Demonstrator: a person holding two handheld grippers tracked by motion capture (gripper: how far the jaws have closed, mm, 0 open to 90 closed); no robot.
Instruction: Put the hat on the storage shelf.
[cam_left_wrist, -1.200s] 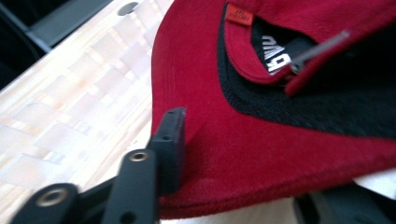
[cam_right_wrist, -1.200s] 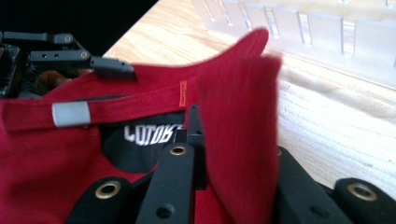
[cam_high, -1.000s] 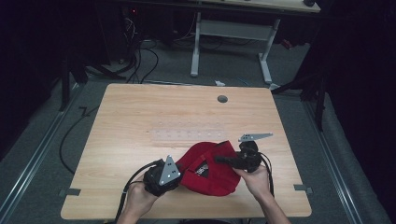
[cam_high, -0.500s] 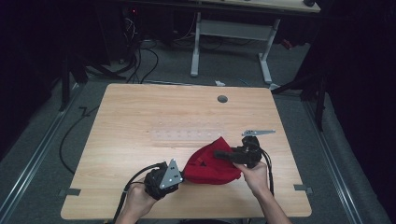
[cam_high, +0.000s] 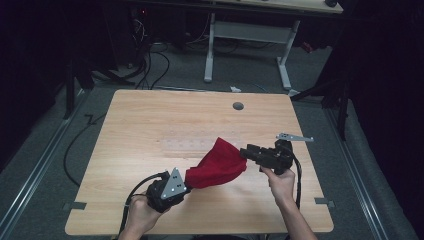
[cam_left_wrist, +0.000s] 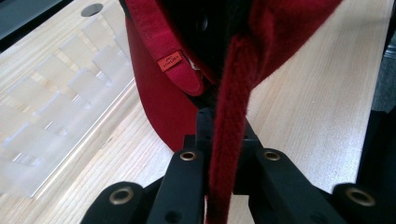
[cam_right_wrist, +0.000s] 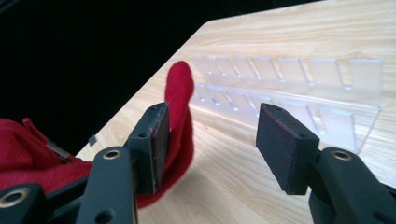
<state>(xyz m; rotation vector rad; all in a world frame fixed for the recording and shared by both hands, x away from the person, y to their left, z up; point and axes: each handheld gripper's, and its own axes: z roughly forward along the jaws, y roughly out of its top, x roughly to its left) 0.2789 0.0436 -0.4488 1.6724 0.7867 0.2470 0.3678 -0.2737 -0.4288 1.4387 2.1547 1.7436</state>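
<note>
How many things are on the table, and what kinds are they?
Red cloth cap: 1
Clear plastic rack: 1
Grippers, left and right: 2
Total: 4

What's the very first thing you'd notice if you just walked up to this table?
The bright red cap, lifted off the near part of the wooden table. The left hand-held gripper pinches its edge, while the right hand-held gripper has open jaws, the cloth beside just one. A clear plastic rack lies mid-table.
</note>
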